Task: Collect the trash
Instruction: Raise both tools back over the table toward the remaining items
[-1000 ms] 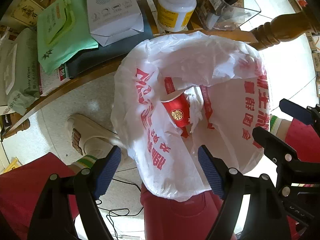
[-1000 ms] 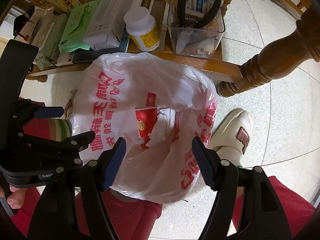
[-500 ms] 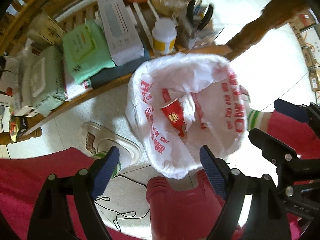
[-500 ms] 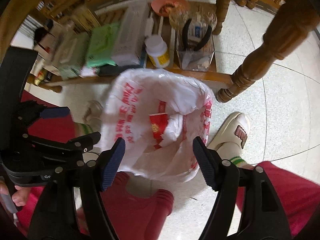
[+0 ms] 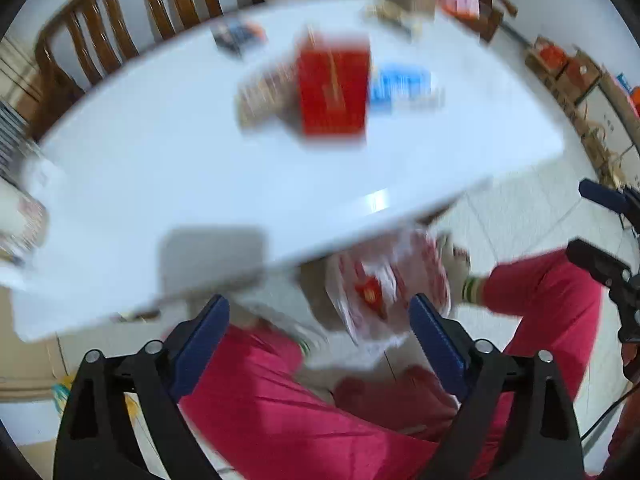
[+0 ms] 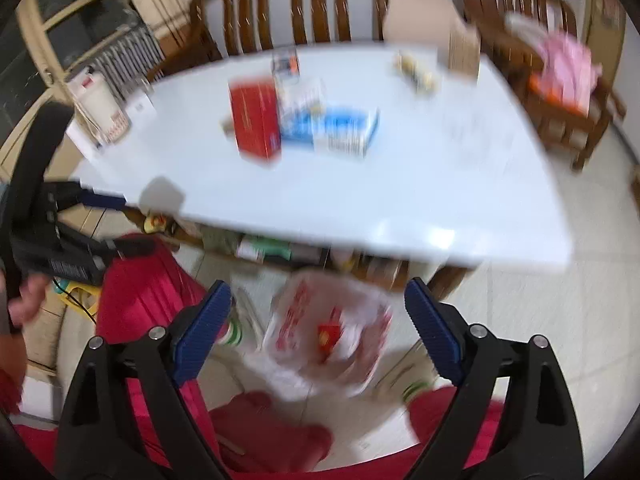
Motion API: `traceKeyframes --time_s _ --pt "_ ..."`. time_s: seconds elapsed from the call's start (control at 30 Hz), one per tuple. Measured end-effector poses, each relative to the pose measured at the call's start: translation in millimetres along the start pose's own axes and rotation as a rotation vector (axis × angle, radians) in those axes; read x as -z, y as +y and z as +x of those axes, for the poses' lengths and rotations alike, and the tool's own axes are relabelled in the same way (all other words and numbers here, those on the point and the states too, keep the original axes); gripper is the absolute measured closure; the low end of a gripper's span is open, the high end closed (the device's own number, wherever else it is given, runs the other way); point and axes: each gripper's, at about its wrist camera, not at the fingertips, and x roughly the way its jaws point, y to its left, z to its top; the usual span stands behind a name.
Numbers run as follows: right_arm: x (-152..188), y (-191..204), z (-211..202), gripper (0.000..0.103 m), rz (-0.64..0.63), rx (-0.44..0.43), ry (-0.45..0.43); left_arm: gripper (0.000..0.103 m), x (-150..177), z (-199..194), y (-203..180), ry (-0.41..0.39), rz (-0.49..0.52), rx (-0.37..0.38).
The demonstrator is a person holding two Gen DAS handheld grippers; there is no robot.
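Observation:
A white plastic bag with red print [image 5: 384, 292] [image 6: 332, 336] sits on the floor under the table edge, far below both grippers. A red paper cup [image 5: 370, 294] [image 6: 329, 334] and crumpled white paper lie inside it. My left gripper [image 5: 320, 340] hangs high above the bag, its jaws opening, nothing between them. My right gripper [image 6: 318, 330] is equally high, its jaws opening and empty. On the white tabletop [image 5: 200, 168] [image 6: 440, 184] stand a red box [image 5: 334, 92] [image 6: 256, 122] and a blue-and-white box [image 5: 400, 88] [image 6: 340, 130]. Both views are motion-blurred.
Small items lie at the table's far side [image 6: 416, 70]. Wooden chairs [image 6: 320, 12] stand behind it, one with pink cloth [image 6: 564, 68]. Cardboard boxes [image 5: 560, 60] line the wall. The person's red-trousered legs [image 5: 320, 412] [image 6: 148, 292] flank the bag. A shelf with clutter [image 6: 272, 250] sits under the table.
Both grippers have risen steeply from just above the bag to above the tabletop, and their jaws have spread wider. The bag now looks small and far below.

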Motion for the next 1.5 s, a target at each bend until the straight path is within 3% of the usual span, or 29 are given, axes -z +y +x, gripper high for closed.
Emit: traceKeyframes --time_s 0.17,0.33,0.5,0.8,1.5 --pt "-55.6 -9.8 -64.2 0.015 -0.015 -0.024 -0.132 0.010 -55.2 -86.1 18.2 -0.152 -0.005 -0.064" --pt "-109.2 -17.7 -108.4 0.010 -0.077 0.035 -0.230 0.009 -98.8 -130.6 25.3 -0.190 0.009 -0.068" --pt "-141.6 -33.4 -128.2 0.009 -0.088 0.055 -0.275 0.009 -134.2 -146.1 33.3 -0.201 -0.004 -0.106" --pt "-175.7 -40.3 -116.8 0.009 -0.121 0.059 -0.271 0.009 -178.3 -124.9 42.0 -0.132 0.013 -0.129" --pt "-229.4 -5.6 -34.7 0.009 -0.272 -0.060 -0.147 0.009 -251.6 -39.7 75.6 0.024 -0.051 -0.120"
